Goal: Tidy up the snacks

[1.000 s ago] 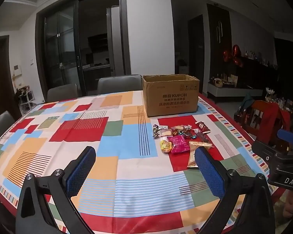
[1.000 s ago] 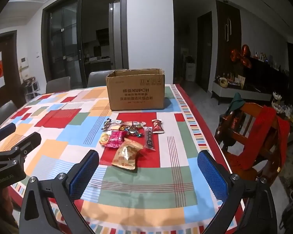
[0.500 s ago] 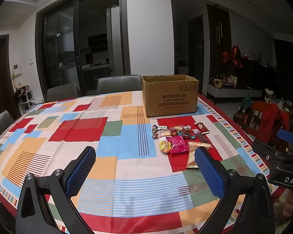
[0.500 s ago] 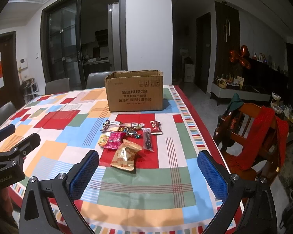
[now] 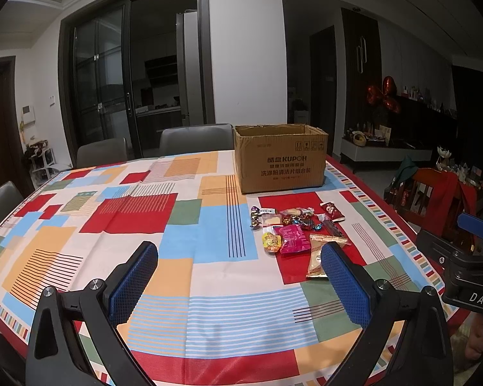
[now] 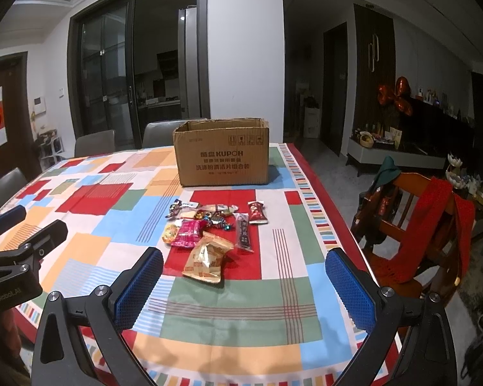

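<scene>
Two grippers hover above the near edge of the patchwork tablecloth, the left gripper and right gripper both spread wide and empty. Just beyond them a cluster of snacks lies on a red patch, a tan packet nearest, a pink packet behind it. Farther back stands an open cardboard box, apart from the snacks.

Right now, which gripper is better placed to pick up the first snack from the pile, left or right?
Probably the right gripper. In its view the gold packet lies almost centred between its open fingers, nearest of the pile. The left gripper, open too, has the snacks off to its right side.
</scene>
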`<state>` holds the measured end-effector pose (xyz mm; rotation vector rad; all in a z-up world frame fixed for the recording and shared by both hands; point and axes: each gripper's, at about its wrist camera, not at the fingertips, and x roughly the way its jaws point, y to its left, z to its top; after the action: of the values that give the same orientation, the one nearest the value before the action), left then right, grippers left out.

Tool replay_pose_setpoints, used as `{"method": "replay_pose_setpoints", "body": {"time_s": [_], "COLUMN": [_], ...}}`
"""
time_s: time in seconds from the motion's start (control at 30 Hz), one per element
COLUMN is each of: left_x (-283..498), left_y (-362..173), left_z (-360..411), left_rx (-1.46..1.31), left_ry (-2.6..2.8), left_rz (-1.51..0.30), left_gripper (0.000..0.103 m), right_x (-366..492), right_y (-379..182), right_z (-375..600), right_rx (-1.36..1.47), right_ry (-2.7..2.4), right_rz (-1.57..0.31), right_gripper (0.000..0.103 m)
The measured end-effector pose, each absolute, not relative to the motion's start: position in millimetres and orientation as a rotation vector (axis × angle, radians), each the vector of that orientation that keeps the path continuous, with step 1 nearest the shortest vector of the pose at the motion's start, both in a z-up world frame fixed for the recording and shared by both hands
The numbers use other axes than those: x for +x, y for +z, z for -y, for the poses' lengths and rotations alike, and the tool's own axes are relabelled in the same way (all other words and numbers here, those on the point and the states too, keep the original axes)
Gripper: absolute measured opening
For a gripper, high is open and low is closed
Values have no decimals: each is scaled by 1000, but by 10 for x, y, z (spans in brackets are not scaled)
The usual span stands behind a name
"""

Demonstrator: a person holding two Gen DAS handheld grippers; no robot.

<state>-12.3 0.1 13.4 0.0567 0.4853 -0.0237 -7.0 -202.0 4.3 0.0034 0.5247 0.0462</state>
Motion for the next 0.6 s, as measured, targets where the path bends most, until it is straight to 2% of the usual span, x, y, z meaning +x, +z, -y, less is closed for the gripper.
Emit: {"method": "replay_pose_setpoints", "body": {"time_s": [0.6], "left_x": [-127], "left_y": [140], "left_z": [-7], "left_rx": [55], "left_ry": [-25], "left_rz": [-485], "left_gripper": [103], "right_x": [-86], "right_y": [49], "right_z": [2020], "right_rx": [1], "right_ry": [46], "right_rz": [-519], "right_gripper": [102]}}
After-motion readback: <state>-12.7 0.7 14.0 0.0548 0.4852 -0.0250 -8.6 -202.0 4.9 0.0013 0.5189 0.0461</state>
